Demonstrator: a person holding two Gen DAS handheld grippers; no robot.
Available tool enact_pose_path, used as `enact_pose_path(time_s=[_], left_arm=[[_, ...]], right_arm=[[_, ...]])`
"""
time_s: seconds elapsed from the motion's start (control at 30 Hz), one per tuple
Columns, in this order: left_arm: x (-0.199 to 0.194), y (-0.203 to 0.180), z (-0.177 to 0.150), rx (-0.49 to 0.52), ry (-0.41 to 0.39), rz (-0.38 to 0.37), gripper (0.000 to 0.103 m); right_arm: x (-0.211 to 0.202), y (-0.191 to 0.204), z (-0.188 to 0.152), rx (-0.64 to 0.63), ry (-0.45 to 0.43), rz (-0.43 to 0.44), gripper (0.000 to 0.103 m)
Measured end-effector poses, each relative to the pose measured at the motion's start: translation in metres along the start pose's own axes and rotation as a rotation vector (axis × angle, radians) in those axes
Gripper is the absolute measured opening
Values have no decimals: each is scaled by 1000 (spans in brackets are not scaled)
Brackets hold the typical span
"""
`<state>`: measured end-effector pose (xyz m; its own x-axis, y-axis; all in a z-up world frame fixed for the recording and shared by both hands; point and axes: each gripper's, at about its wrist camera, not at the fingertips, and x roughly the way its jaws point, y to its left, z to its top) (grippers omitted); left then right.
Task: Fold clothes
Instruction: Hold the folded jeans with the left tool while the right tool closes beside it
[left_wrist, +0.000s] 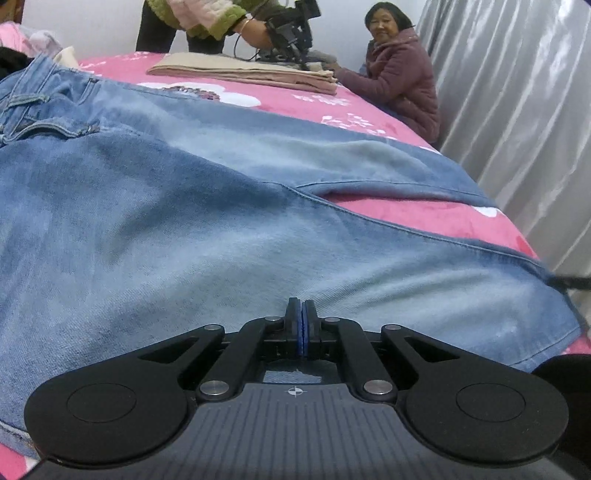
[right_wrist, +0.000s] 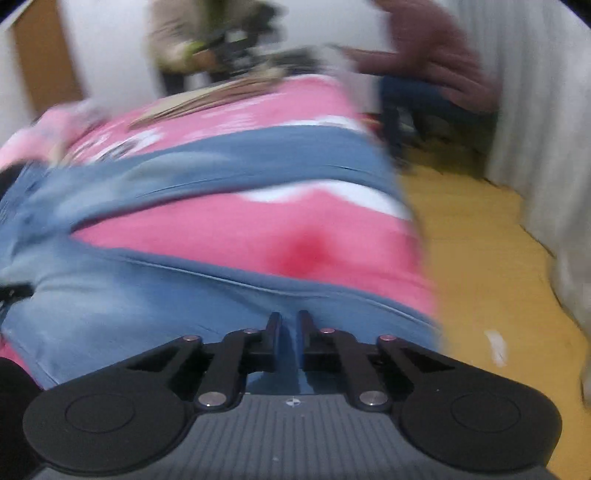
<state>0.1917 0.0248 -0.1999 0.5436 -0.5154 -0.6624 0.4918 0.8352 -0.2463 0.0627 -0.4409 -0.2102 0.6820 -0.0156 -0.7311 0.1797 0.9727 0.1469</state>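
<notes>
Jeans (left_wrist: 229, 206) lie spread across the pink bedspread (left_wrist: 424, 218), legs parted toward three o'clock. At six o'clock the left gripper (left_wrist: 303, 314) has its blue pads pressed together with no cloth between them, low over the near leg. The right gripper (right_wrist: 288, 325), blurred, stands slightly apart over the same leg's hem end, probably lining up a pinch. Folded beige clothes (left_wrist: 251, 72) sit at twelve o'clock.

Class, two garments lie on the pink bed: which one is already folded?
The beige garment at the far end is folded into a flat stack. The jeans under the left gripper lie spread out, legs apart.
</notes>
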Motion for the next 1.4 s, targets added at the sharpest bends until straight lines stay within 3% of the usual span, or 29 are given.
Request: enact_pose_path(time_s=[0.07,0.1,0.13,0.2,0.27,0.4,0.47,0.57,0.6,0.7,0.8,0.9,0.93,0.97,1.0,1.07,1.13,1.27,1.33,1.37,1.4], left_arm=[[3,0,1,-3,0,15,4],[3,-1,1,-1,-1,22,4],[4,-2,1,0,-1,30,4],[5,-6,1,19,-3,49,4],[5,-10,1,44,-7,66,4],[5,-12,-2,80,-18,78,4],[5,-14,-3,105,-18,91,4],[7,-16,-3,125,-20,104,4],[7,-15,-3,120,-23,101,4],[7,-12,-3,104,-31,89,4],[6,-7,-3,82,-35,69,4],[4,-2,-3,49,-38,48,4],[4,-1,-3,45,-40,47,4],[5,-2,-4,47,-41,48,4],[5,-2,-4,52,-42,51,4],[5,-2,-4,53,-42,51,4],[4,-2,-4,52,-41,51,4],[4,-5,-4,64,-42,64,4],[4,-7,-4,71,-41,72,4],[3,-7,-4,75,-41,77,4],[3,-8,-4,79,-42,85,4]], right_arm=[[-16,-22,-9,-2,21,-225,16],[-24,-31,-9,23,11,-276,16],[-33,-40,-7,84,-21,-249,16],[-40,-41,14,210,-93,-121,16],[-17,-4,51,173,-122,15,16],[84,114,120,108,-34,504,13],[138,178,140,76,38,635,13],[189,213,150,6,109,511,13],[198,205,150,22,117,493,0],[197,134,147,166,97,479,0],[162,55,148,177,0,294,0],[126,-18,144,268,-39,67,0],[117,-36,144,298,-41,-34,8],[107,-53,143,327,-43,-135,8],[99,-66,143,354,-50,-167,8],[86,-59,142,366,-94,-53,8],[89,-13,150,276,-126,88,8],[146,103,158,237,-33,492,9],[183,146,150,281,83,575,9],[199,161,145,298,123,580,9],[207,161,142,320,132,568,3]])
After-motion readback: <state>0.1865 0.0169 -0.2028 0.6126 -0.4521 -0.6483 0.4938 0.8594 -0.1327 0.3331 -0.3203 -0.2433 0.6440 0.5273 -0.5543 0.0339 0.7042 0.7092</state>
